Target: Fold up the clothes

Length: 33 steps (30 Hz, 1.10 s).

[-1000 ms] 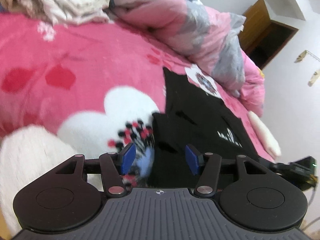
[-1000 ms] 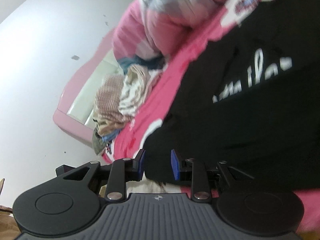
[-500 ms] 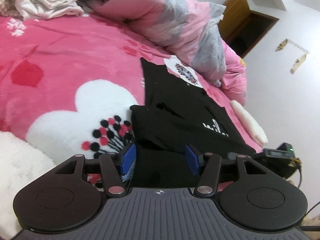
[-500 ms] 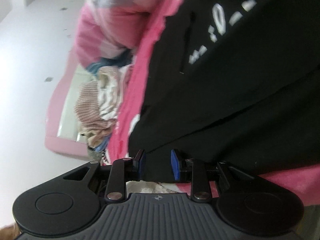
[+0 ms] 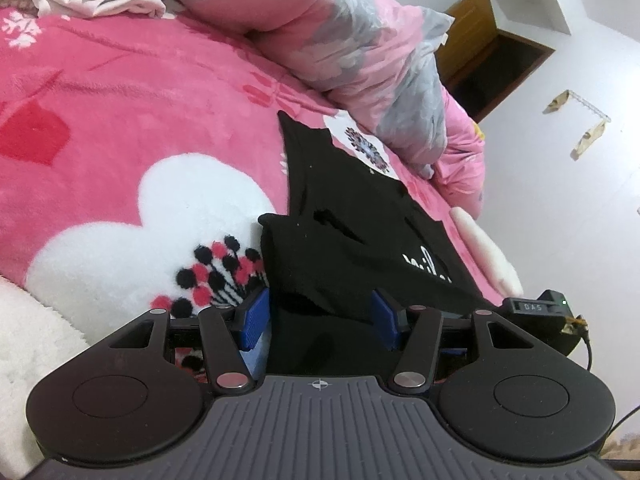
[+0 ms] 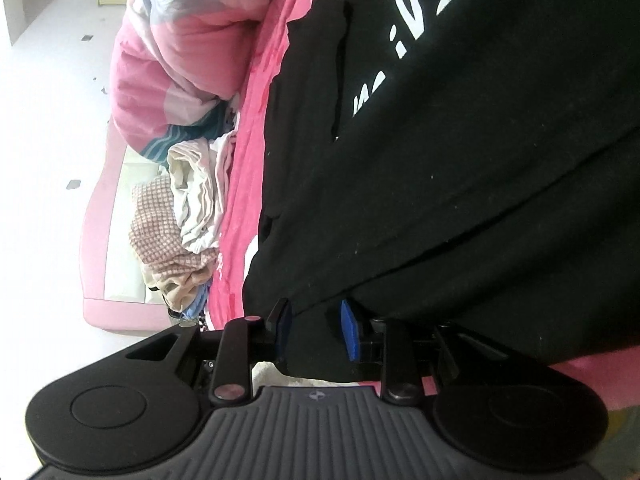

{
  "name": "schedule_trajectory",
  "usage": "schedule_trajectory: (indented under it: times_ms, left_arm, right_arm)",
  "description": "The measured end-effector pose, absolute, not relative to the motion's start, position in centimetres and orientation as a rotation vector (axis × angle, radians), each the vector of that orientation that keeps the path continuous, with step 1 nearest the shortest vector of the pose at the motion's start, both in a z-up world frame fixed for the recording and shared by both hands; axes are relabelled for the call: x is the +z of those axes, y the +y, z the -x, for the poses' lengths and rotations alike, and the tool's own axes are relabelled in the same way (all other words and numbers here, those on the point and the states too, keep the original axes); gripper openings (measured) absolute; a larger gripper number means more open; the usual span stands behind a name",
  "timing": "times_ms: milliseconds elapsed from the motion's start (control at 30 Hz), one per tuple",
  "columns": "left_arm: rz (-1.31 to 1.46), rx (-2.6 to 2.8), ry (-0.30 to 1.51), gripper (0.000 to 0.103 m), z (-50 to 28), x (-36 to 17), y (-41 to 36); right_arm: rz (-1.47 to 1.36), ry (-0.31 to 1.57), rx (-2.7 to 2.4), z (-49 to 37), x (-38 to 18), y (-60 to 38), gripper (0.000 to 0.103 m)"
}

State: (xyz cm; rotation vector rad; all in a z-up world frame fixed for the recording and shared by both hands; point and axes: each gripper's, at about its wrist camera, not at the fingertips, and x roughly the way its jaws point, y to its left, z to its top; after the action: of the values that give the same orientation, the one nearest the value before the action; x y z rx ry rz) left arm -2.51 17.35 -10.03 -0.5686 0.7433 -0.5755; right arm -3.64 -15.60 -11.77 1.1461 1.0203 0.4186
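1. Left wrist view: a black garment point(image 5: 340, 216) with white lettering lies on the pink flowered blanket point(image 5: 120, 120) of a bed, close to the bed's near edge, one part folded over onto the rest.
2. Right wrist view: the same black garment point(image 6: 460, 160) fills most of the frame, its hem bunched at the bottom.
3. A rumpled pink and grey quilt point(image 5: 340, 40) is heaped along the bed's far side, and a pile of loose light clothes point(image 6: 188, 216) sits near the pink headboard point(image 6: 96, 240); neither touches the garment.
4. A white fleece patch point(image 5: 32, 340) shows at the blanket's near left corner, and a dark doorway point(image 5: 496, 64) opens in the white wall beyond.
5. The left gripper point(image 5: 320, 320) points slightly downward, jaws parted, black cloth lying between the blue pads point(image 5: 252, 320); whether they press it cannot be told.
6. The right gripper point(image 6: 316, 328), rolled on its side, has its jaws narrowly apart around the hem's fold; a firm grip cannot be confirmed.
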Motion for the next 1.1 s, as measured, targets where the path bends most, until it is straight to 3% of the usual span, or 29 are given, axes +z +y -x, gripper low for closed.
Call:
schedule_trajectory:
  times_ms: [733, 1100]
  left_arm:
    - [0.702, -0.502, 0.716, 0.051, 2.4, -9.1, 18.7]
    - [0.893, -0.573, 0.724, 0.051, 1.7, -10.4, 19.9]
  right_arm:
    - [-1.290, 0.952, 0.467, 3.4, -12.4, -16.4, 0.031]
    - [-1.322, 1.104, 0.529, 1.7, -12.6, -13.0, 0.038]
